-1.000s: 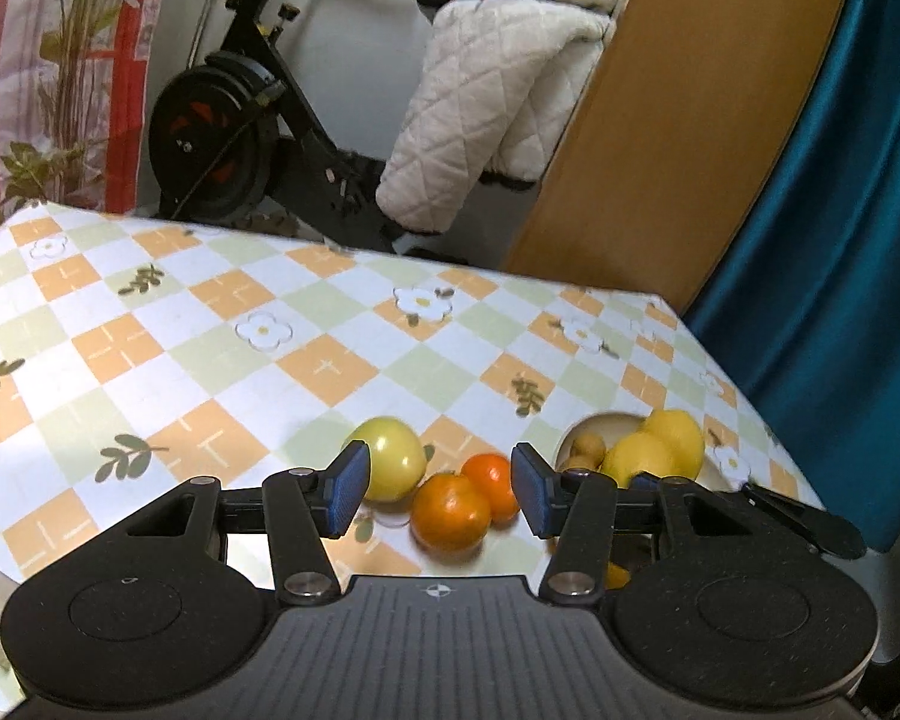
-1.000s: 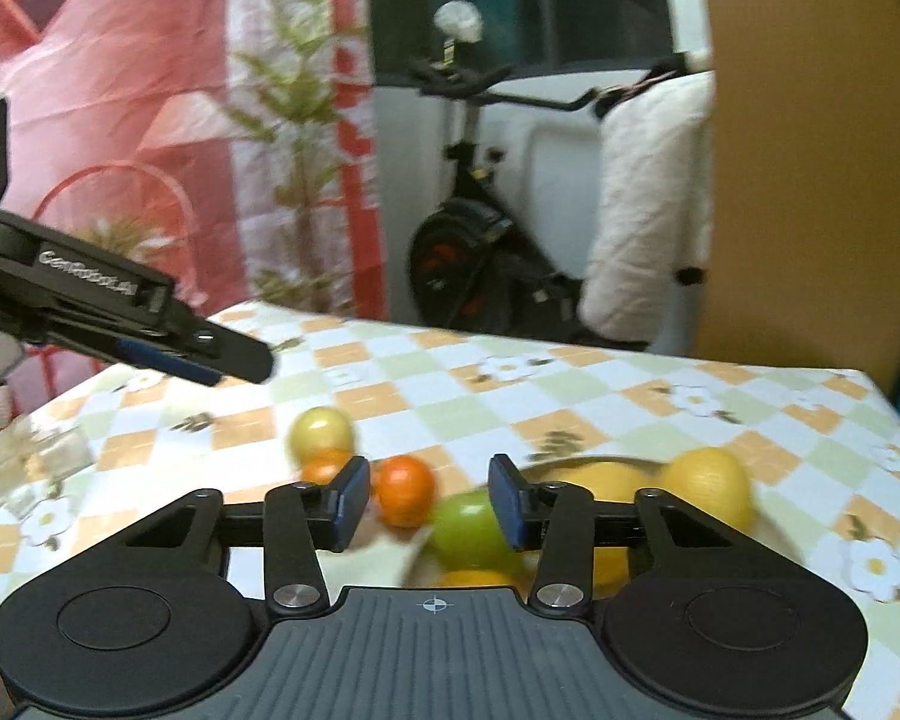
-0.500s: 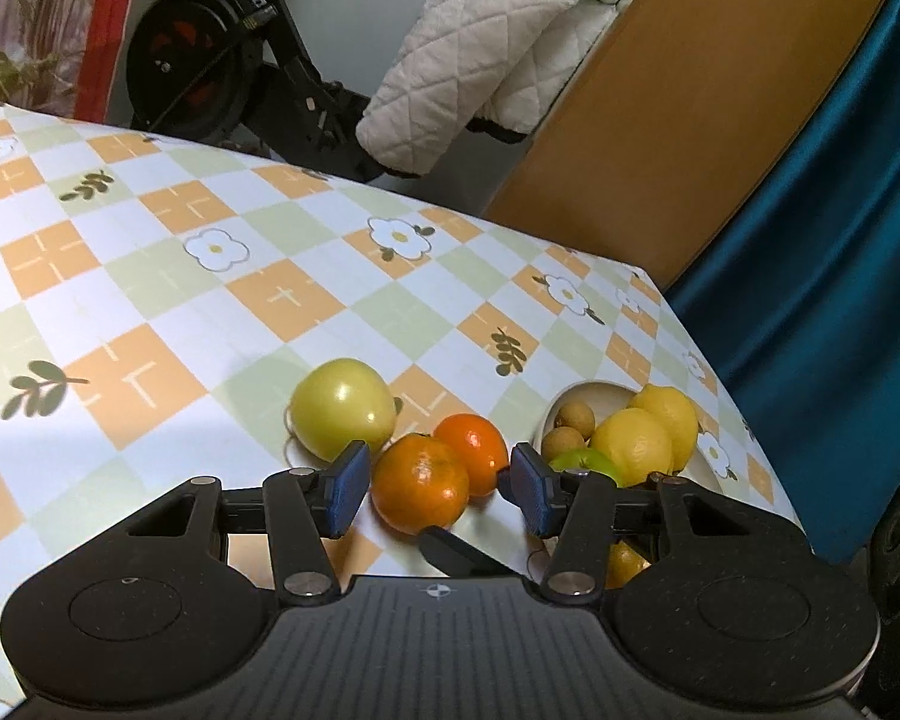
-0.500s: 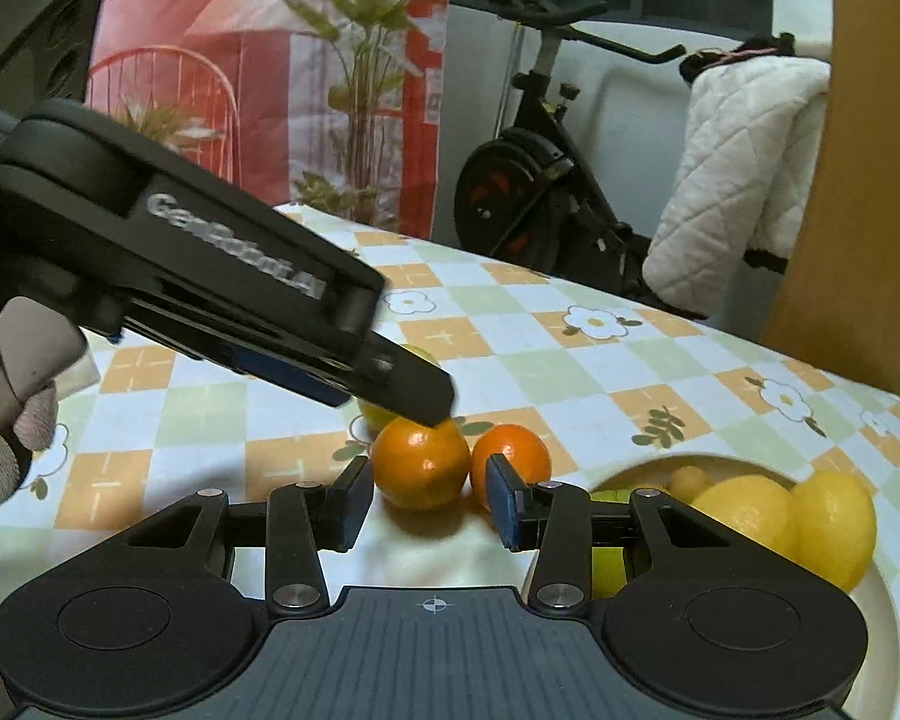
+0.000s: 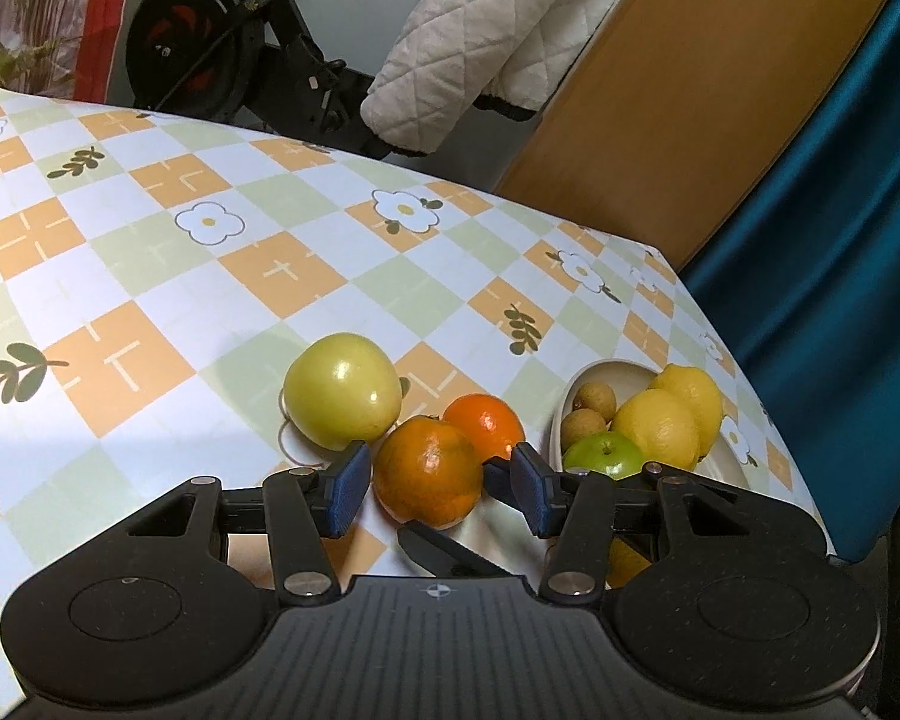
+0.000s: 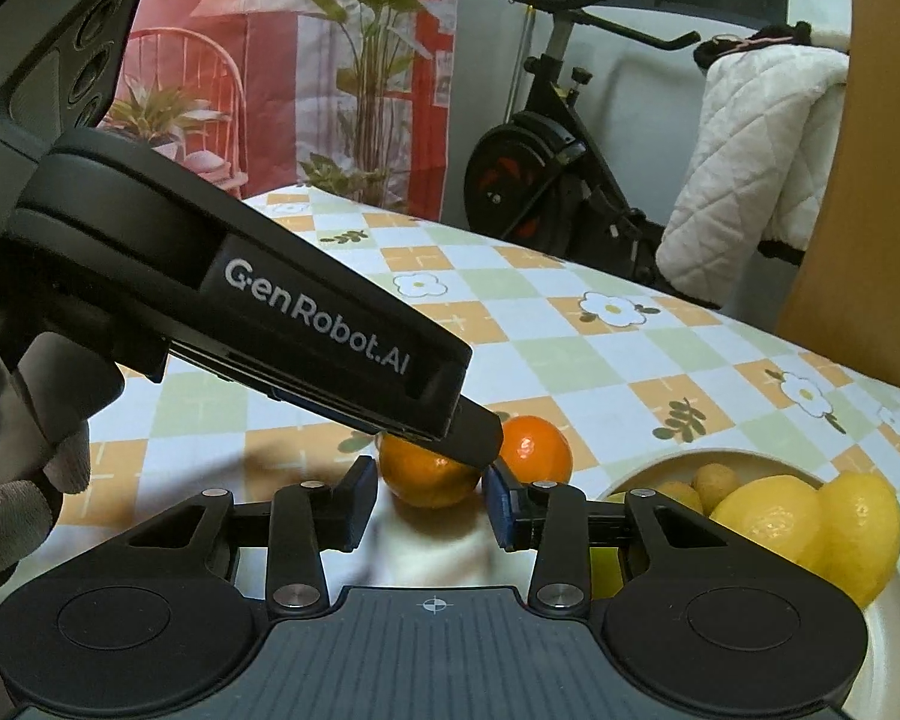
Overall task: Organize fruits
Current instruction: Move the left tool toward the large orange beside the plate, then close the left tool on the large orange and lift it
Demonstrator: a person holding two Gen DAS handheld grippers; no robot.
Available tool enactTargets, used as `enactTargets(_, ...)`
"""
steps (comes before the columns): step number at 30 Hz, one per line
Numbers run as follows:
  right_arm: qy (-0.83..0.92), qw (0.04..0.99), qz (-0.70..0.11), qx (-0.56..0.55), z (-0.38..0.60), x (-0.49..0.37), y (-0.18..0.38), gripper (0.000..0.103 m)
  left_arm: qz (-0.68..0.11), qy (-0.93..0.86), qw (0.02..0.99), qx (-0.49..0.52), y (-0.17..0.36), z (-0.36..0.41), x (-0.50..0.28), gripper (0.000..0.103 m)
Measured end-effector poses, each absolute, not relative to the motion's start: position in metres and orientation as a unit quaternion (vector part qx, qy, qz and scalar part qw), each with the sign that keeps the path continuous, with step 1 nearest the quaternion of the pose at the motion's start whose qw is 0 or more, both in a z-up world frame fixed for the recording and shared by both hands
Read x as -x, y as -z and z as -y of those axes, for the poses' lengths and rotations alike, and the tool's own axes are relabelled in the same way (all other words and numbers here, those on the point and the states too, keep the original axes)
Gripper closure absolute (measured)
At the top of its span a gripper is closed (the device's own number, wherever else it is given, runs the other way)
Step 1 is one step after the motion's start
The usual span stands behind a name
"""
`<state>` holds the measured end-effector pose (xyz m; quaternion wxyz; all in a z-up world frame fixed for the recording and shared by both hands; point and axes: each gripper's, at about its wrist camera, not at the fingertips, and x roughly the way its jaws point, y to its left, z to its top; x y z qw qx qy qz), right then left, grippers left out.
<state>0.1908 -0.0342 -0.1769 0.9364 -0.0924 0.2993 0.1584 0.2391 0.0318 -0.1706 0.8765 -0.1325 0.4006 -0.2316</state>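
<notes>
Left gripper [image 5: 435, 486] spread wide around the orange [image 5: 429, 471], pads apart from it; right gripper [image 6: 429, 501] also spread, just behind the same orange, holding nothing

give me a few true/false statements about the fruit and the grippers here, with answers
1. The yellow-green apple lies on the table, outside the bowl. True.
2. The left gripper is shut on a lemon. False: its jaws stand open on either side of the near orange.
3. Two lemons lie in the bowl. True.
4. The small green apple lies on the table beside the oranges. False: it is in the bowl.
5. The right gripper holds the far orange. False: it is open and holds nothing.
</notes>
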Motion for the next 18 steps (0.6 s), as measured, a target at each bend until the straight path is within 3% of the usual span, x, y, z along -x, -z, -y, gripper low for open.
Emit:
enactTargets(10, -0.169, 0.933, -0.309, 0.075, 0.037, -0.178, 0.176, 0.073, -0.404, 0.251, 0.871, 0.126, 0.171, -0.038, -0.227, 0.053)
enactTargets(12, -0.17, 0.933, -0.309, 0.077, 0.037, -0.177, 0.176, 0.072, -0.405, 0.254, 0.87, 0.123, 0.171, -0.04, -0.225, 0.054)
enactTargets(13, -0.169, 0.933, -0.309, 0.078, 0.036, -0.178, 0.177, 0.072, -0.407, 0.253, 0.869, 0.123, 0.172, -0.04, -0.226, 0.06)
enactTargets(18, -0.152, 0.932, -0.316, 0.091, 0.033, -0.186, 0.181, 0.069, -0.409, 0.253, 0.867, 0.133, 0.175, -0.043, -0.229, 0.06)
